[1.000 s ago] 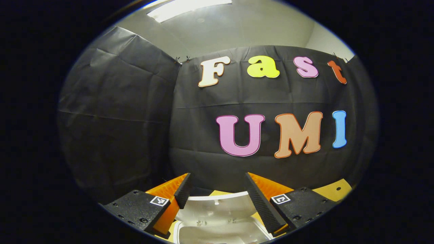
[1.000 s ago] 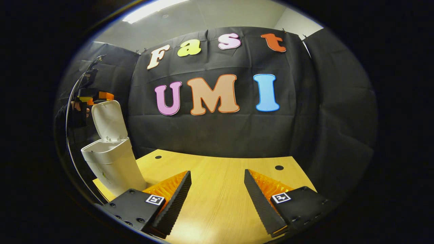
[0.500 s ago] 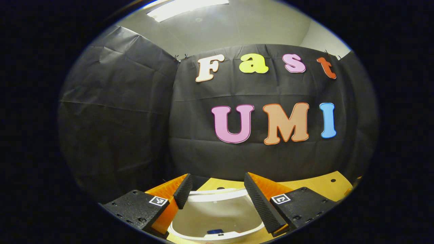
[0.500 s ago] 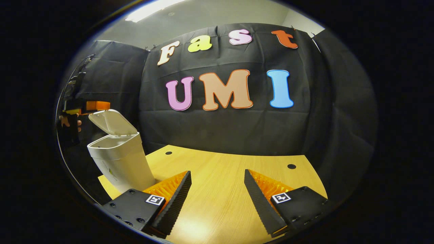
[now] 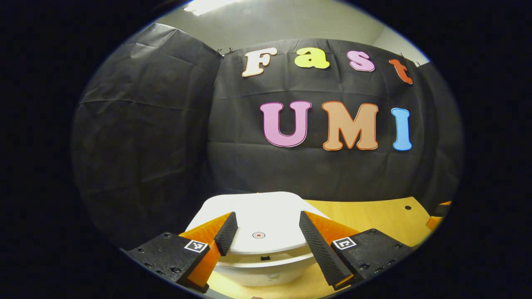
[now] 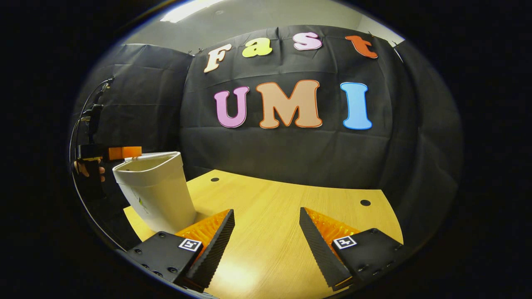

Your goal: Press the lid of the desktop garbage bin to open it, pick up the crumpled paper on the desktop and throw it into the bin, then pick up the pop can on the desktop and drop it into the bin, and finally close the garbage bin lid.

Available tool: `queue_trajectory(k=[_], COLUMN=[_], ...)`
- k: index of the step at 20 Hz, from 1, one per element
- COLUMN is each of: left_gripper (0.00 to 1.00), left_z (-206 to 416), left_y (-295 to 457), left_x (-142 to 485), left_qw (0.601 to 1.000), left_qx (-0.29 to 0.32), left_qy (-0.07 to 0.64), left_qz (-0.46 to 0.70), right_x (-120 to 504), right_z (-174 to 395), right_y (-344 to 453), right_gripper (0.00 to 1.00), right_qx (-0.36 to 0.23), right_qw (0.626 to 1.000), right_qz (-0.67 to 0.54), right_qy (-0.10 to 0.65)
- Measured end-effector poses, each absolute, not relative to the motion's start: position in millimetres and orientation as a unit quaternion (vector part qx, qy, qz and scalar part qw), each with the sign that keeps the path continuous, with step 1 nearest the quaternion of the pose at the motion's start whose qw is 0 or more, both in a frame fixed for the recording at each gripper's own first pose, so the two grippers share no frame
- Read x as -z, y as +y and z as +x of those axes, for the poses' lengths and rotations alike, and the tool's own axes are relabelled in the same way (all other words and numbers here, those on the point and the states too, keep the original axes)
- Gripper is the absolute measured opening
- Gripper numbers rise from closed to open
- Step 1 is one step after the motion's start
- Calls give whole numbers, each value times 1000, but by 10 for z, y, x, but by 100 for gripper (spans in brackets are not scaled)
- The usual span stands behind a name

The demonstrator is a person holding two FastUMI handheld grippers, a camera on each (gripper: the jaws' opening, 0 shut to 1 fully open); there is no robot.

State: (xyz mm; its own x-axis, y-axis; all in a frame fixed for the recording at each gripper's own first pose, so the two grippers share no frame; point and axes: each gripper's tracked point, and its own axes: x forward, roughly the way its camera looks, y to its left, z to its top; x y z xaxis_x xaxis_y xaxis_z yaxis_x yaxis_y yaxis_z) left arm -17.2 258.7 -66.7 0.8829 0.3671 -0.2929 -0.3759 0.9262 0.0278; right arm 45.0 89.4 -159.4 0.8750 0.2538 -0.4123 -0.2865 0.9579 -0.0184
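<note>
In the left gripper view, the left gripper (image 5: 264, 230) hangs directly over the white desktop garbage bin (image 5: 266, 270), its two fingers spread wide apart and clasping nothing. Between them lies the bin's white lid (image 5: 257, 216), lying flat on the bin's rim and shut. A small round red-ringed mark (image 5: 258, 235) sits on the lid near its front edge, midway between the fingers. Whether the fingers touch the lid cannot be told from this angle.

In the right gripper view, the bin (image 6: 156, 193) stands upright at the left end of the wooden desktop (image 6: 291, 224), narrower at its base than at its top. The left gripper (image 6: 124, 153) shows just beside the lid's edge, held by a hand (image 6: 85, 170) with a cable rising behind it. The right gripper (image 6: 266, 238) hovers above bare desktop, well apart from the bin, with its jaws released and wide. Two small dark holes (image 6: 215, 180) mark the desktop's far edge.
</note>
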Motion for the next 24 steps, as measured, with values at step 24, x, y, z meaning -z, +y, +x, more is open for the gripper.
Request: queue_trajectory(k=[24], left_gripper=[92], left_z=[65], left_y=[685], left_x=[154], left_qw=[1000], left_qx=[-11], left_qy=[5], left_qz=[15], right_x=[844], right_z=[395], right_y=[-3], right_gripper=[98], right_qx=[-36], right_qw=[992], right_qz=[40], right_qy=[118])
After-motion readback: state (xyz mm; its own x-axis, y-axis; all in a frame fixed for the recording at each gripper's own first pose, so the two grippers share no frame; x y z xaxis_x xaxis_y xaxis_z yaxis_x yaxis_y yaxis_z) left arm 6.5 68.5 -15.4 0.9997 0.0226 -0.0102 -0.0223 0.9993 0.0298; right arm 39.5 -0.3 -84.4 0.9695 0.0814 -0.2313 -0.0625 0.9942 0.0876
